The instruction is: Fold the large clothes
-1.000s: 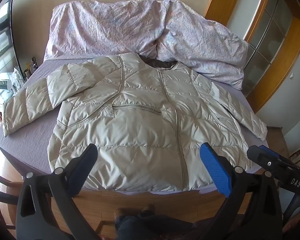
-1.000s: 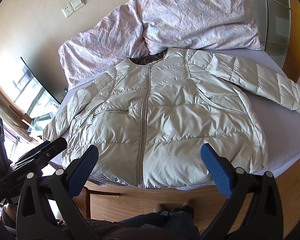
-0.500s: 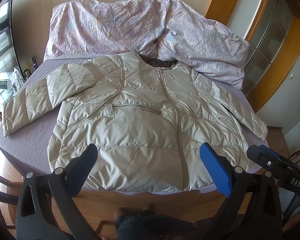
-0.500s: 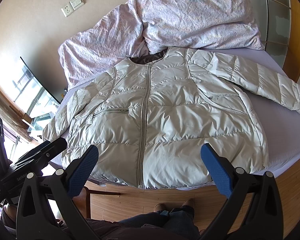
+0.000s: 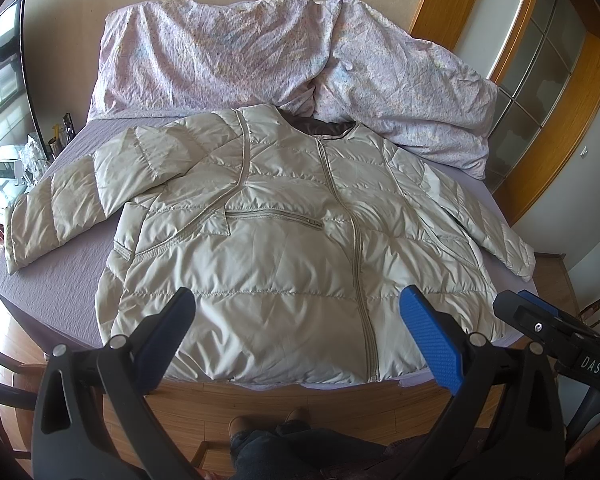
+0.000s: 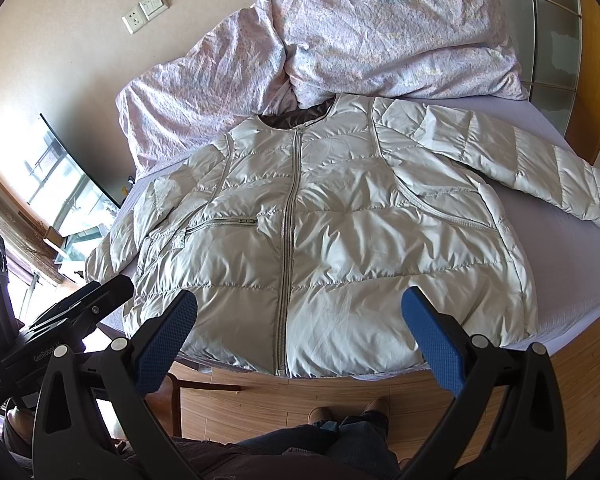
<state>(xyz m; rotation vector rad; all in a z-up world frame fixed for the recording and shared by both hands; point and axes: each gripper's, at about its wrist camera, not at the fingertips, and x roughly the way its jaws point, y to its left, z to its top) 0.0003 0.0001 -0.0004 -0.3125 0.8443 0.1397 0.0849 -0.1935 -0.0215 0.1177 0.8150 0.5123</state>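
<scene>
A pale beige quilted jacket (image 5: 292, 240) (image 6: 332, 240) lies flat and zipped on the purple bed (image 5: 60, 276) (image 6: 572, 280), front up, collar toward the pillows, both sleeves spread outward. Its hem reaches the bed's near edge. My left gripper (image 5: 300, 320) hovers open above the hem, holding nothing. In the right wrist view my right gripper (image 6: 300, 320) is likewise open over the hem, empty. Each gripper's body shows at the edge of the other's view.
A crumpled floral duvet (image 5: 260, 48) (image 6: 360, 40) is piled at the head of the bed against the wall. A wooden-framed glass door (image 5: 540, 60) stands on the right. Wooden floor and a person's feet (image 6: 340, 416) lie below the bed edge.
</scene>
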